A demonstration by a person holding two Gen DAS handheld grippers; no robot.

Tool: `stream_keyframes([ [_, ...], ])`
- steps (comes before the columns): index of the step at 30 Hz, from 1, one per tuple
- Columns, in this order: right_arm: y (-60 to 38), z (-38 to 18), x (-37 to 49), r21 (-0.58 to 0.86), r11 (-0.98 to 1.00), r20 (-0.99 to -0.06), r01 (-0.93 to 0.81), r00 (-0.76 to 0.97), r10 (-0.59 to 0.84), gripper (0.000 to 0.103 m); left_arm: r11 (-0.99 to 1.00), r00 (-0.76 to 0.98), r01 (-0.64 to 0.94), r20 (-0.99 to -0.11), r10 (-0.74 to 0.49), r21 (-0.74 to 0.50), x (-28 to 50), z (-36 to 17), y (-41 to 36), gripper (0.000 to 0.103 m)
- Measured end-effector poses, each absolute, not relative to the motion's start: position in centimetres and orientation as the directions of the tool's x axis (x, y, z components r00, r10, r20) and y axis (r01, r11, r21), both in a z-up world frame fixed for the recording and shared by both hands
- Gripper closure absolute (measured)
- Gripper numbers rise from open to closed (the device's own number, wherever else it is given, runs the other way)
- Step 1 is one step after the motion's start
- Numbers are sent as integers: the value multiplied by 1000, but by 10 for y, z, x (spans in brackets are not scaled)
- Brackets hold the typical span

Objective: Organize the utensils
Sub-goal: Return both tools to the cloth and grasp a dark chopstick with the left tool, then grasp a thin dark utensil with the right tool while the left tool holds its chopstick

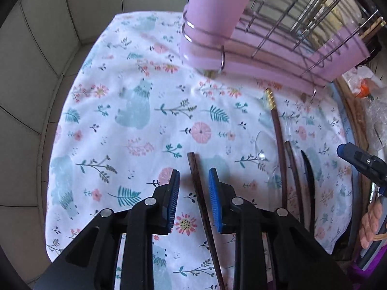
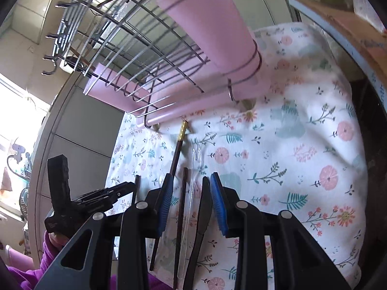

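My left tongs (image 1: 193, 188) are spread wide w/ a dark brown wooden chopstick (image 1: 202, 203) lying between the two blue pads, not pinched yet; neither pad looks to be touching it. My right tongs (image 2: 191, 193) are also spread, hovering over a small bunch of utensils: a second dark wooden chopstick (image 2: 182, 205), a clear plastic fork (image 2: 191, 193) just beside it, and a black plastic knife (image 2: 203, 207) close against the inner face of the right-hand pad. A long dark stick w/ a gold ribbed tip (image 2: 177, 152) runs fwd past the left-hand pad of the right tongs, its tip reaching toward the rack.

All of it lies on the surface, covered by a white floral cloth w/ blue bears (image 1: 135, 101). Ahead of both tongs stands a chrome wire dish rack w/ pink tray (image 1: 290, 36), and a pink cylindrical utensil cup (image 1: 212, 19) hangs on its near corner, fwd and slightly right of the left tongs.

Step in hand, I'd say: pickup stage, nothing is in the cup as far as I can see, tho its inside is hidden. Next move for the left: lower a bit, close on the chopstick near its upper end, lift, tilt upright, carry fwd to the cup. The right needs to single out one item, prob. the knife or chopstick, w/o dragging the fork along.
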State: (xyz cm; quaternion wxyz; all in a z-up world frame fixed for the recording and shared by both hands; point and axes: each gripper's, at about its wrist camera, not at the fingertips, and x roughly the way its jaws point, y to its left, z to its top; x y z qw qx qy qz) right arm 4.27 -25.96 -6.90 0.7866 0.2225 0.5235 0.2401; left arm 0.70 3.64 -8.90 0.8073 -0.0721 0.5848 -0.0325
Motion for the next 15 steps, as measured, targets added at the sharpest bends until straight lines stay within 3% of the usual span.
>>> stream_keyframes([
  [8, -257, -79, 45, 614, 779, -722, -127, 307, 620, 71, 991, 304, -52, -947, -106, -127, 9, -98, 40, 97],
  [15, -255, -91, 45, 600, 793, -754, -106, 255, 605, 71, 982, 321, -63, -935, -147, -176, 7, -94, 53, 98],
])
